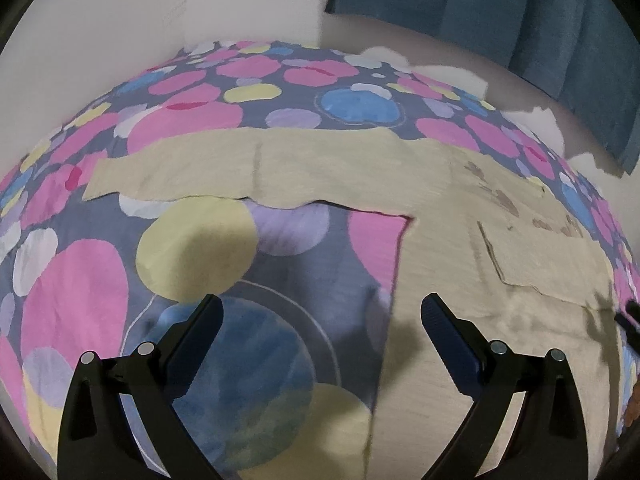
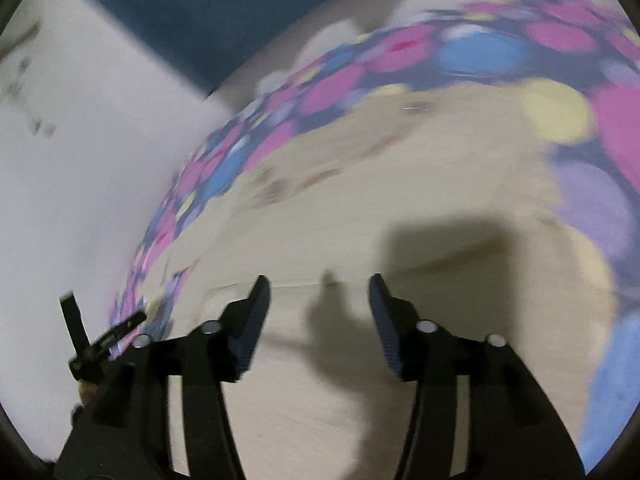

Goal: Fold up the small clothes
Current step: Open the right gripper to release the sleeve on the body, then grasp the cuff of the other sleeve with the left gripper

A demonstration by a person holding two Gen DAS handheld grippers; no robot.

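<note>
**Two claws free over a soft beige shirt**

Two claws are hanging over the sheet (image 1: 256,272), and both are standing apart with nothing between the pads. My left claw (image 1: 320,316) is hovering over the bare patterned sheet, just beside the shirt's side hem. My right claw (image 2: 318,300) is hovering above the shirt's body; that view is blurring badly, so I am trusting only the gap between the fingers and the pale cloth beneath them.

The shirt (image 1: 460,248) is lying flat on the sheet, a beige garment with a small brown print near its far edge. One sleeve (image 1: 224,176) is stretching out long and straight to the left in the left view. On the other side a flap (image 1: 548,256) is already lying folded over the body.

I am judging the cloth to be light, thin and limp. It is going to sag wherever I am not holding it, and it is likely to drag on the sheet rather than slide. It is not going to break, but a pinch in the middle is likely to bunch it and pull up wrinkles.

So I am thinking of taking it at the edges: the cuff end of the outstretched sleeve with one claw, the shoulder seam with the other, lifting only a little and laying the sleeve across the body.
</note>
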